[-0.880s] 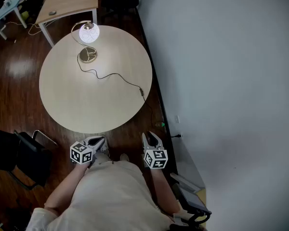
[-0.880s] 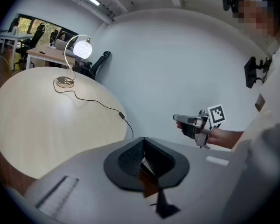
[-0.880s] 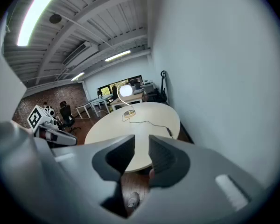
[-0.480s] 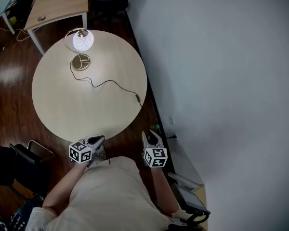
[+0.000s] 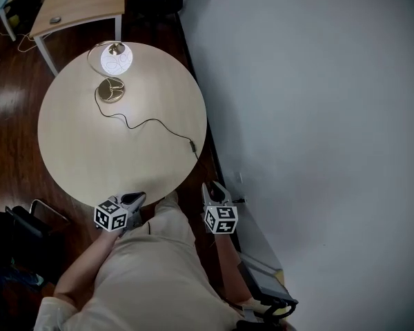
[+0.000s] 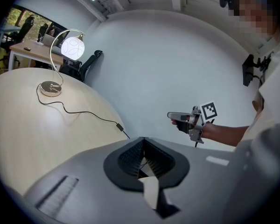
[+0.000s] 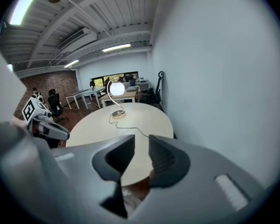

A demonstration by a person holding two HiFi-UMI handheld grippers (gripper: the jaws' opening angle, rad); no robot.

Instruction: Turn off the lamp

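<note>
The lamp (image 5: 116, 59) glows, its round shade lit on a curved brass stem above a round brass base (image 5: 111, 89), at the far left of the round pale table (image 5: 76, 150). Its black cord (image 5: 152, 121) snakes across the top to an inline switch (image 5: 192, 145) near the right rim. Both grippers hang at the near edge, far from lamp and switch. My left gripper (image 5: 139, 197) is shut and empty, jaws meeting at the tips (image 6: 143, 140). My right gripper (image 5: 210, 186) is open, a clear gap between its jaws (image 7: 141, 141) with nothing in it.
A grey wall (image 5: 317, 116) runs close along the table's right side. A wooden desk (image 5: 79, 5) stands behind the lamp. A black chair (image 5: 17, 229) sits at the near left on the dark wood floor (image 5: 7, 95).
The table and lamp have drifted left in the head view. Both grippers now sit closer to the table's near rim. The lamp stays lit.
</note>
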